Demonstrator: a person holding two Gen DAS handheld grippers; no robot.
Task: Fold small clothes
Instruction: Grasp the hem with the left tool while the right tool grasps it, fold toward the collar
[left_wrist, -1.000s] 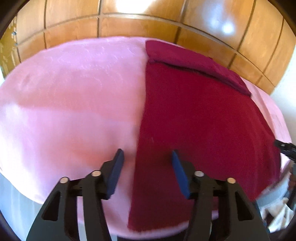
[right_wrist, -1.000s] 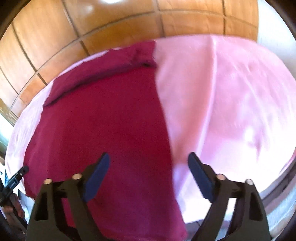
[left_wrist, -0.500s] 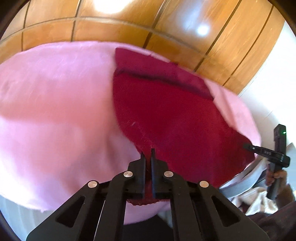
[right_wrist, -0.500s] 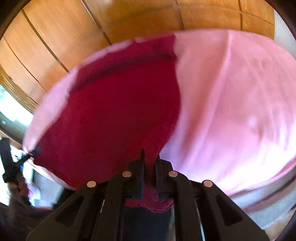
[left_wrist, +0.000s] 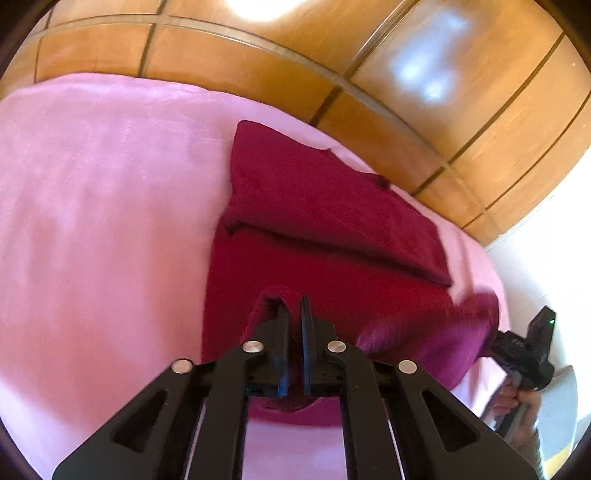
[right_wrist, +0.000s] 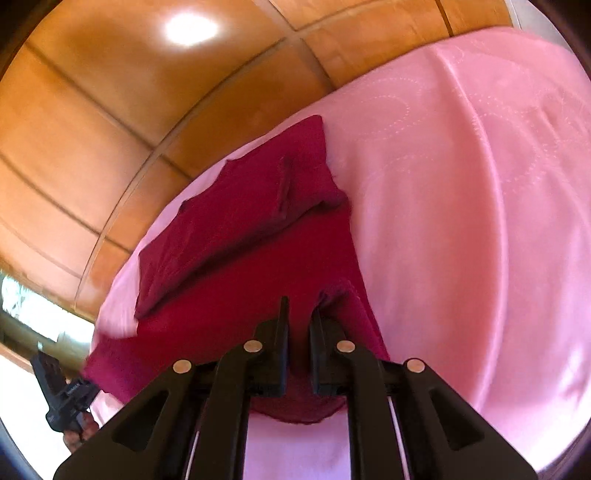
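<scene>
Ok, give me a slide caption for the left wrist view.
Left tongs clamp the near edge of a maroon garment, carrying it over a pink bedspread.

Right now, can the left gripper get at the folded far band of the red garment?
Probably not yet. The left gripper is shut on the red garment's near edge, so it is occupied. Nothing lies between it and the folded band, though.

Both wrist views close, facing forward, sharing the red garment (left_wrist: 325, 229) (right_wrist: 236, 236)
</scene>
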